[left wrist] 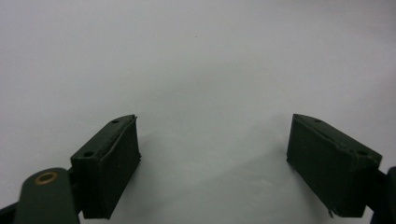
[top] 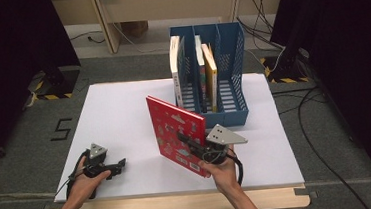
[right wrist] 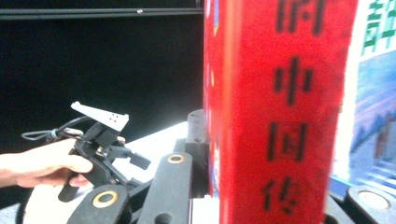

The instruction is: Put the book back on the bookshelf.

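Note:
A red picture book [top: 171, 124] stands upright on its lower edge over the white table [top: 113, 110], just in front of the blue file rack [top: 224, 115]. My right gripper [top: 189, 142] is shut on the book's lower right part. In the right gripper view the book's red spine [right wrist: 285, 112] with black characters sits between the jaws. My left gripper [top: 119, 166] rests low at the table's front left, held by a hand. Its jaws stand open over bare white table, with nothing between its fingertips [left wrist: 112, 163].
The blue rack has three slots open toward the person. A white book [top: 176, 70] stands in the left slot, and a thin book and a yellow book [top: 212, 75] in the middle one. The left gripper [right wrist: 133, 158] and its hand appear at left in the right gripper view.

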Demonstrator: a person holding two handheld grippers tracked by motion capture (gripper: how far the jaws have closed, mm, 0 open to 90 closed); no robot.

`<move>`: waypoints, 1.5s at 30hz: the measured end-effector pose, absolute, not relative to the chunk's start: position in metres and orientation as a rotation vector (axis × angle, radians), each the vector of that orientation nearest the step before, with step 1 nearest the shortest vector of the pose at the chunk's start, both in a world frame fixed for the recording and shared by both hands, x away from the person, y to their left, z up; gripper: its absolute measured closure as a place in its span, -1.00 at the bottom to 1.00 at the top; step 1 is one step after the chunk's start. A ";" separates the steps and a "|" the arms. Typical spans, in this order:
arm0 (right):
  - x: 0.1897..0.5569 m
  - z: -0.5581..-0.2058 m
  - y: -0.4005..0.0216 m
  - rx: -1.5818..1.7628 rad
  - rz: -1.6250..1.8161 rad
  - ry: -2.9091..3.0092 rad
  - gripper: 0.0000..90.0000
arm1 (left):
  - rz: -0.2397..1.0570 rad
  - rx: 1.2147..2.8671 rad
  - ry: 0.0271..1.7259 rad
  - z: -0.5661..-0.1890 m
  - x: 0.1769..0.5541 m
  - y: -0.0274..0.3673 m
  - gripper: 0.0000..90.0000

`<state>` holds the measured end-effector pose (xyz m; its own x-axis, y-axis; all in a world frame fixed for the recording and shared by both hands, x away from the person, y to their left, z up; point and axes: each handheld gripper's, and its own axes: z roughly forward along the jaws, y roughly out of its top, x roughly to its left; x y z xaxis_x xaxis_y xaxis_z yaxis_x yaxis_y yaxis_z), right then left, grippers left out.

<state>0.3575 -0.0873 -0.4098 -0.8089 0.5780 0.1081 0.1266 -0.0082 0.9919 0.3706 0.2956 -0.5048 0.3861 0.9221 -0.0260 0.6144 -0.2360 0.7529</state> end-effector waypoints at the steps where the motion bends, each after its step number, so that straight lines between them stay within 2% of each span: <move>1: 0.357 -0.409 -0.090 0.730 1.869 1.941 0.76 | 0.568 1.955 1.317 -0.505 0.371 0.296 -0.64; 45: 0.322 -0.363 -0.210 0.936 1.734 1.595 0.77 | 0.572 1.950 1.318 -0.505 0.371 0.295 -0.65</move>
